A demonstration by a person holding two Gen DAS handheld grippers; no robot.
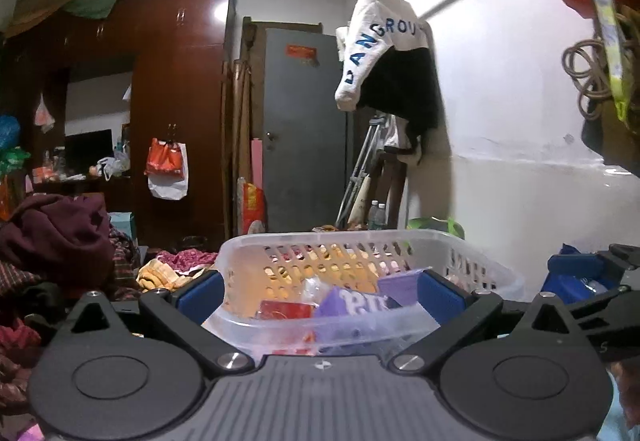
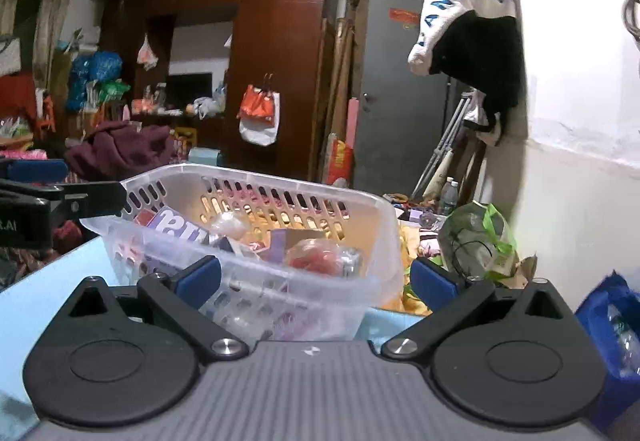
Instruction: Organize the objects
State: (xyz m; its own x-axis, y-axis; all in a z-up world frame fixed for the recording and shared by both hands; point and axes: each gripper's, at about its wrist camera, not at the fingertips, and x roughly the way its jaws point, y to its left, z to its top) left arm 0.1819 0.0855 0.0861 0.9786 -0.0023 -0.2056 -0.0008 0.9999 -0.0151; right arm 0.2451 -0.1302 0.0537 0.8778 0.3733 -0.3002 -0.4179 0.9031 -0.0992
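Right now a clear basket (image 1: 472, 253) sits on a light blue table (image 2: 52, 281). Both grippers are near it. The left gripper (image 1: 320, 295) has its blue fingers (image 1: 200, 291) spread wide, one at each side of the basket's near end, and they grip nothing. The right gripper (image 2: 316, 279) is spread wide too and holds nothing. Inside the basket lie a purple pack (image 2: 180, 227), a red box (image 1: 286, 309) and a red thing in clear wrap (image 2: 320, 255). A green bag (image 2: 480, 237) sits to the right of the basket.
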